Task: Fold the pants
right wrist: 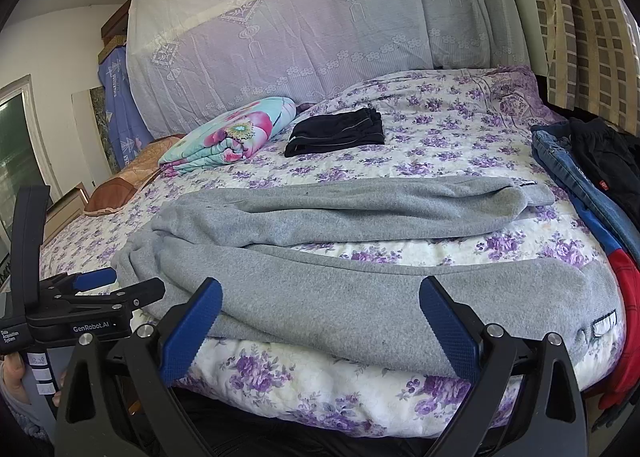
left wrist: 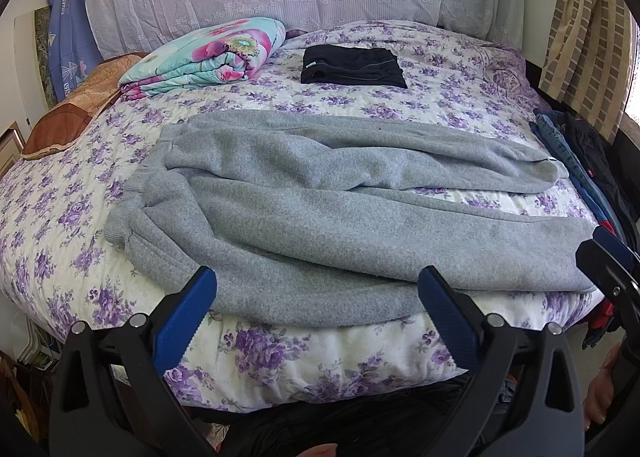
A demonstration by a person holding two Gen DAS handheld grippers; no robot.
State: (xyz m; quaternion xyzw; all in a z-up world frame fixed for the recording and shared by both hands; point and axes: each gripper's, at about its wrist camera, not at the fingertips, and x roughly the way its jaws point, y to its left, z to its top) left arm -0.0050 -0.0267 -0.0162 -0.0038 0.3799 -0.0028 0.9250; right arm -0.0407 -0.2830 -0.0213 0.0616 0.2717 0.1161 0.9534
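Evidently grey pants (left wrist: 320,217) thick, soft, floppy; grab at cuffs. Left gripper (left wrist: 316,293), right gripper (right wrist: 320,305) wide open, empty.

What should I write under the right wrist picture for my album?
Open right gripper hovering at the near edge of the gray pants spread on the flowery bed, with folded black pants behind.

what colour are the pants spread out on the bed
Plain heather grey; the grey pants show best in the left wrist view.
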